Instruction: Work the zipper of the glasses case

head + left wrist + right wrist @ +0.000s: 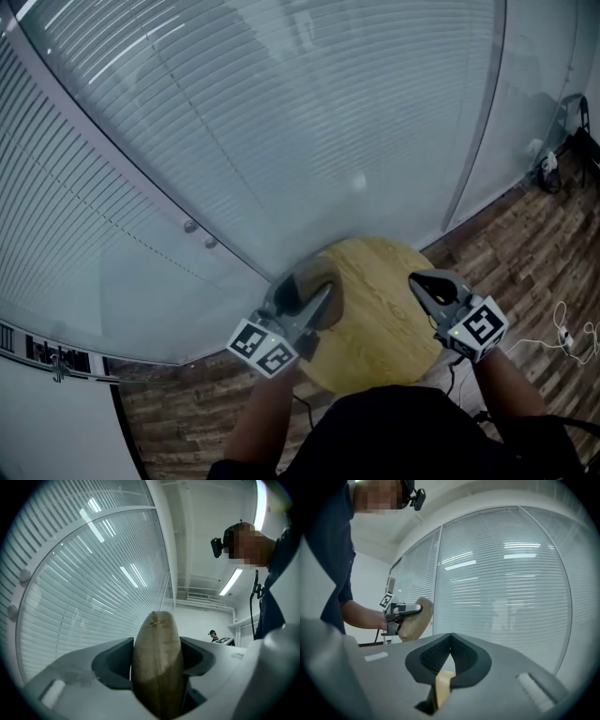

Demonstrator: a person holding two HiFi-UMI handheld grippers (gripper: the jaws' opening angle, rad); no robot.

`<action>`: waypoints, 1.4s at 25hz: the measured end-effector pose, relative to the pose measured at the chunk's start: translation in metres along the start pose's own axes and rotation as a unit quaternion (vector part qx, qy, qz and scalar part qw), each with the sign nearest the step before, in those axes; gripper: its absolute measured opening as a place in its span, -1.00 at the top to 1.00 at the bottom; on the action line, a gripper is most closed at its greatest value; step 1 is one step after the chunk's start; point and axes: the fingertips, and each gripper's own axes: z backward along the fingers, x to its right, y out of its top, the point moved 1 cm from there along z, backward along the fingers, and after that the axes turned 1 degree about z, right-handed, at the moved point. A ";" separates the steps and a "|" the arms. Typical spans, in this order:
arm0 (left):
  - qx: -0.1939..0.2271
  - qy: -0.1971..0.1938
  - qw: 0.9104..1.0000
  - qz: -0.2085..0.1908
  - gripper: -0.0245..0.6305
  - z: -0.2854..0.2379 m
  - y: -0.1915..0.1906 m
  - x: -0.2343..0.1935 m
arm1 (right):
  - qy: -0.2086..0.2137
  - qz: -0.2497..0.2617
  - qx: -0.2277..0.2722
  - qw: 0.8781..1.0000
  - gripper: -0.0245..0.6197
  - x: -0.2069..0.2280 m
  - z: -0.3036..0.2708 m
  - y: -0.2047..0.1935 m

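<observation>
**Item:** glasses case, tan, soft-sided; held clear above the left rim of the round table; pinched across its middle by the left gripper, whose jaws clench both flanks; one stitched end stands up between them in the left gripper view.

**Right gripper**: jaws pressed together with nothing between them; it hangs over the table's right edge, well apart from the case.

**Step in hand, as judged:** bringing the free gripper to the zipper pull.
- Neither the pull nor the zipper track shows in any view, so the case likely needs turning until the seam faces the right gripper.
- The right jaws must part before they can pinch so small a tab.
- The left grip should be firm and sit off the track, so the slider can run.

**Surroundings:** glass wall with slatted blinds close behind the table; plank floor beneath it; loose cables on the floor to the table's right; nothing stands between the two grippers.
</observation>
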 end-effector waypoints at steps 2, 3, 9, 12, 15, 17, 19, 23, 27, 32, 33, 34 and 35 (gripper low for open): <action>-0.007 0.023 1.000 -0.019 0.03 0.003 -0.004 -0.006 | -0.035 -0.012 0.008 0.999 0.90 0.014 0.006 0.000; -0.015 0.037 0.999 -0.027 0.03 0.005 -0.009 -0.010 | -0.051 -0.020 0.011 0.998 0.90 0.021 0.009 -0.001; -0.044 0.090 0.994 -0.046 0.03 0.022 -0.035 -0.032 | -0.102 -0.071 0.028 0.992 0.90 0.046 0.026 -0.010; -0.050 0.110 0.991 -0.060 0.03 0.031 -0.041 -0.035 | -0.093 -0.074 0.046 0.992 0.90 0.044 0.027 -0.007; -0.043 0.129 0.988 -0.070 0.03 0.039 -0.045 -0.037 | -0.117 -0.077 0.044 0.989 0.90 0.049 0.029 -0.018; -0.047 0.133 0.987 -0.073 0.03 0.040 -0.054 -0.039 | -0.141 -0.088 0.034 0.986 0.90 0.054 0.031 -0.034; -0.059 0.140 0.986 -0.073 0.02 0.041 -0.063 -0.042 | -0.155 -0.097 0.025 0.983 0.90 0.056 0.032 -0.048; -0.070 0.155 0.984 -0.055 0.02 0.049 -0.087 -0.047 | -0.164 -0.100 0.013 0.981 0.90 0.051 0.040 -0.082; -0.073 0.149 0.984 -0.062 0.02 0.051 -0.083 -0.049 | -0.162 -0.080 0.002 0.984 0.90 0.047 0.035 -0.089; -0.077 0.142 0.985 -0.059 0.03 0.052 -0.084 -0.045 | -0.158 -0.075 -0.003 0.985 0.90 0.041 0.036 -0.086; -0.075 0.138 0.986 -0.061 0.03 0.051 -0.084 -0.043 | -0.158 -0.075 -0.003 0.985 0.90 0.041 0.036 -0.087; -0.075 0.134 0.986 -0.064 0.02 0.050 -0.084 -0.041 | -0.160 -0.074 -0.002 0.984 0.90 0.042 0.036 -0.088; -0.075 0.132 0.986 -0.066 0.03 0.047 -0.083 -0.041 | -0.161 -0.074 -0.001 0.984 0.90 0.044 0.036 -0.087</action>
